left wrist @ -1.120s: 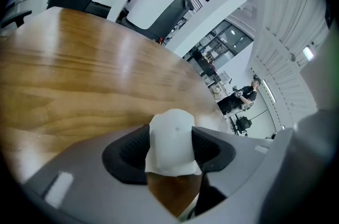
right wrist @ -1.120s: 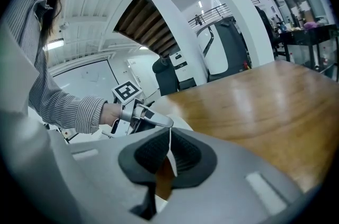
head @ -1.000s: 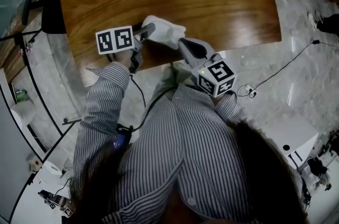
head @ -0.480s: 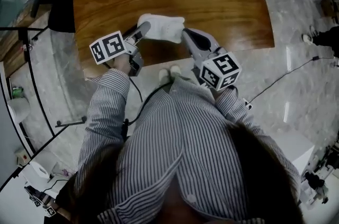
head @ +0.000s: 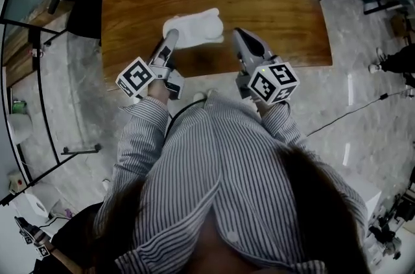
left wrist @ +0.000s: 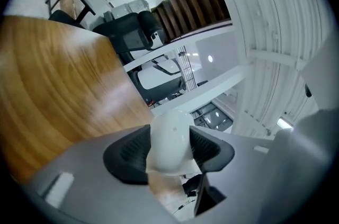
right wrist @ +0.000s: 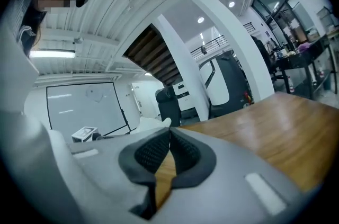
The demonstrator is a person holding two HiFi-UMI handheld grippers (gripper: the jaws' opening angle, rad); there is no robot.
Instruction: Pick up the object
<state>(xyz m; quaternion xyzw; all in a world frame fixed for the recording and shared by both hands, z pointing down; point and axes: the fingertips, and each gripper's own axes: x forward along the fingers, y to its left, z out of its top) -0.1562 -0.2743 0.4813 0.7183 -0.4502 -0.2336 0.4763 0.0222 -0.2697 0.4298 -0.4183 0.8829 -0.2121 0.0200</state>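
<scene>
Object (head: 194, 28), white and soft-looking, is clamped between the left gripper's (head: 171, 38) pads, over the table's (head: 279, 0) near edge. Right gripper (head: 240, 37), jaws together and empty, was against it a second ago and now stands apart, so the left alone carries it and the pickup looks nearly done

1. A brown wooden desk (head: 272, 0) with rounded corners stands on a pale marbled floor (head: 363, 137).
2. A black chair (head: 84, 13) sits just beside the desk's left edge.
3. A thin cable (head: 350, 114) crosses the floor at right.
4. A whiteboard (right wrist: 79, 106) hangs on a far wall.
</scene>
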